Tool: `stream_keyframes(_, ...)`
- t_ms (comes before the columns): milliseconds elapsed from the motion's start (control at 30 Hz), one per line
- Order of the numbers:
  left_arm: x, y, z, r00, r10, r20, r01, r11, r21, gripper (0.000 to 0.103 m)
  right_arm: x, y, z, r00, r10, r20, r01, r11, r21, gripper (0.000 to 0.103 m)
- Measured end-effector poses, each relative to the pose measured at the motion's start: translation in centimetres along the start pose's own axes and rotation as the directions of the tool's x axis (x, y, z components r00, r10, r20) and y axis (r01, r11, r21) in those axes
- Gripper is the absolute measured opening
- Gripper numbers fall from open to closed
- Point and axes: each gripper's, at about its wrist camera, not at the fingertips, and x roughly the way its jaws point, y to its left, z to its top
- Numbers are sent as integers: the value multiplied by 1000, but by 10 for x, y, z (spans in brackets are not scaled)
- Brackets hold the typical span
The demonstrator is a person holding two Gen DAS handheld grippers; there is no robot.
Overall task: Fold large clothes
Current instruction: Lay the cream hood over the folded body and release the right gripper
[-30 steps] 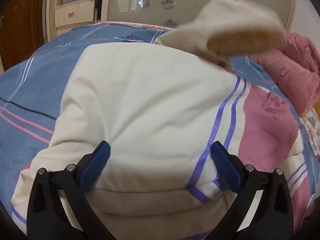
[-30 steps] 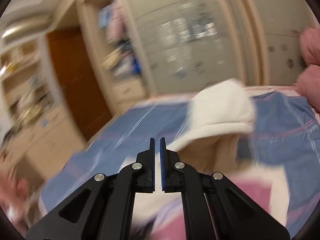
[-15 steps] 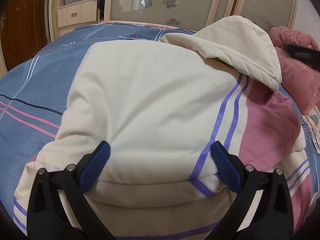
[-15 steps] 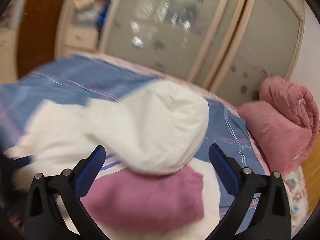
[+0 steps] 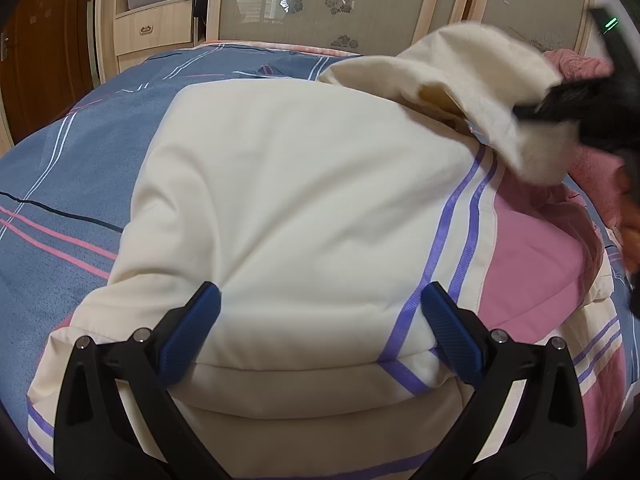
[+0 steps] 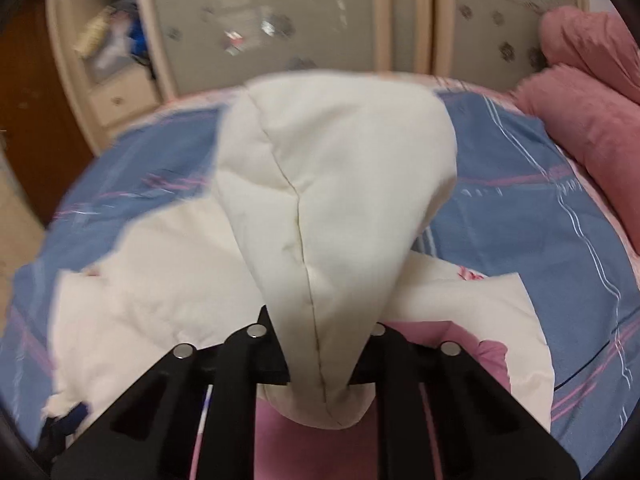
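No legible text or labels anywhere

Both wrist cams close, angled down (shared: jacket [image 5: 304,208], bed [image 6: 520,208]).

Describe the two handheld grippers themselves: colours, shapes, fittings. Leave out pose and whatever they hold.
The left gripper has two black arms with triangular cut-outs and round silver pins at the joints, each ending in a flat, ribbed blue pad. The right gripper has the same black linkage arms, cut-outs and silver pins; its pads are hidden by cloth. No cables, markings or sleeves show.
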Motion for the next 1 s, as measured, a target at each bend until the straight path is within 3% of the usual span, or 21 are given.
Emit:
stream_keyframes(133, 0, 0, 0, 1000, -3, 0, 3, 1000, -3, 101, -64, 24, -2, 983, 172, 62, -173, 985, 10, 12)
stream_keyframes(233, -1, -1, -1, 1000, -4, 0, 4, 1000, -5, 101, -108, 30, -15, 941, 326, 94, -332, 941, 69, 12)
stream_keyframes(333, -1, -1, 0, 1000, -8, -2, 8, 1000, -9, 101, -141, 33, -40, 914, 388, 116, -398, 914, 77, 12)
stream_keyframes(467, -4, 6, 1, 999, -33, 0, 33, 999, -31, 101, -139, 0, -99, 879, 462, 115, -475, 835, 279, 12)
stream_keyframes(500, -4, 7, 1, 999, -36, 0, 36, 999, -33, 101, -132, -8, -116, 882, 460, 103, -467, 820, 331, 11)
stream_keyframes(533, -4, 6, 1, 999, -34, 0, 34, 999, -30, 101, -125, -17, -134, 897, 435, 77, -431, 824, 368, 11)
stream_keyframes(600, -3, 5, 1, 1000, -28, 0, 28, 999, -21, 101, -96, -35, -162, 942, 334, -23, -296, 863, 409, 11)
stream_keyframes(700, -2, 2, 0, 1000, -15, 0, 15, 1000, -7, 101, -91, -45, -181, 941, 331, -75, -266, 857, 441, 15)
stream_keyframes(767, -1, 2, 0, 1000, -14, 1, 14, 1000, -9, 101, -109, -39, -172, 966, 246, -79, -202, 911, 360, 45)
stream_keyframes(833, 0, 3, 0, 1000, -14, 3, 14, 1000, -11, 101, -128, -36, -160, 982, 188, -38, -167, 937, 306, 63)
stream_keyframes(900, -1, 0, -3, 1000, -11, 5, 11, 1000, -9, 101, -150, -32, -141, 989, 135, 54, -144, 960, 242, 63)
stream_keyframes(1000, 0, -1, -4, 1000, -8, 5, 8, 1000, -7, 101, -172, -20, -105, 981, 82, 177, -108, 983, 146, 62)
